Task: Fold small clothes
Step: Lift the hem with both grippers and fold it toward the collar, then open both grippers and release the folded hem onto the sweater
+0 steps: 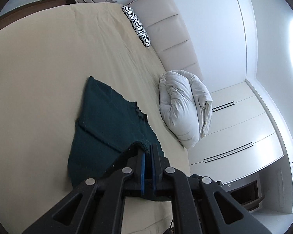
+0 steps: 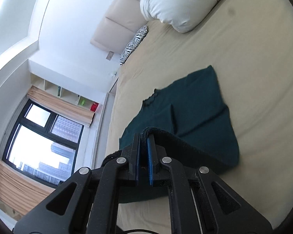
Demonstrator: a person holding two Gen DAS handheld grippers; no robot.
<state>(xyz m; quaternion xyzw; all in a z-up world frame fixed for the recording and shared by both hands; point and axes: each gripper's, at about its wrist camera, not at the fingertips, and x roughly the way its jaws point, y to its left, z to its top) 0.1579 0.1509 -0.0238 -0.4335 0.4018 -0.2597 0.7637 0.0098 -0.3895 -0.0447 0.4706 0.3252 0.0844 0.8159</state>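
**Garment held at two edges over the bed**

Garment, dark green and knitted, lies on the beige sheet of the bed, near the front edge. It is partly folded: one layer lies over another and a crease runs across it. Its near edge is lifted off the sheet.

The left gripper has its jaws almost together, and a rolled hem of the garment is pinched between the blue pads. The right gripper is also narrow and clamps a thick fold of the same cloth; this cloth drapes over its right finger and down toward the sheet.

Beyond the garment, a crumpled white duvet rests against the padded headboard. A zebra pillow lies farther along the headboard, well apart from the garment. White wardrobe doors stand beside the bed. In the right wrist view a window shows city buildings.
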